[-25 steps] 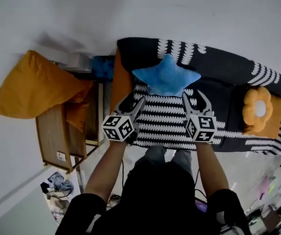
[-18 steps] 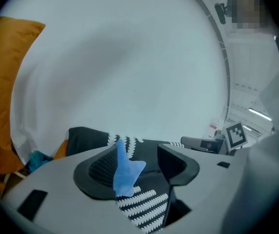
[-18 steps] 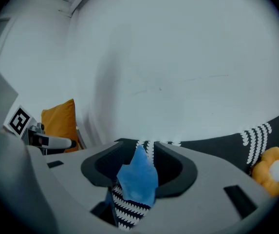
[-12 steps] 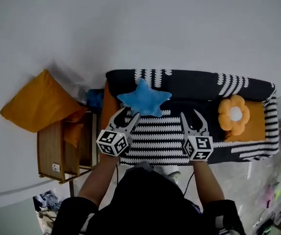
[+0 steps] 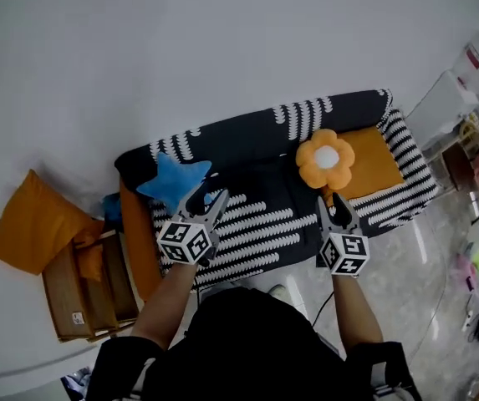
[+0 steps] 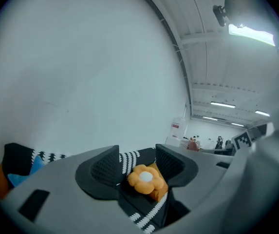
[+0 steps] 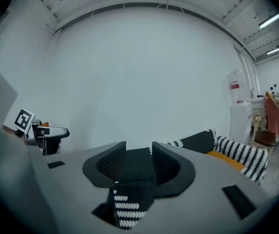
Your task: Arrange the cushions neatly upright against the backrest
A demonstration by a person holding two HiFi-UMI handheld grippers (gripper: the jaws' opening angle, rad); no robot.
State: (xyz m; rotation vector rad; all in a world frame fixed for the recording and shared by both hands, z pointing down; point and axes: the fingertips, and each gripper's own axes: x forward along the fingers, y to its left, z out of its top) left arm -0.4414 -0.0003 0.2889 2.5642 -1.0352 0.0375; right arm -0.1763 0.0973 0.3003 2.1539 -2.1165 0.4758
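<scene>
So the person's standing in front of the striped black-and-white sofa [image 5: 247, 138] with both tools held out in the lower middle of the frame. The left hand-held gripper [image 5: 208, 200] and right hand-held gripper [image 5: 336, 207] both have their jaws apart with nothing between them, though both have just been closing a bit. The orange flower cushion [image 5: 326, 159] sits up against the backrest, right of centre, touching an orange square cushion [image 5: 377, 161] on its right. The blue star cushion [image 5: 170, 182] is at the sofa's left end, just above the left tool. Far left, an orange pillow [image 5: 30, 224] rests on a wooden rack [image 5: 84, 295].
</scene>
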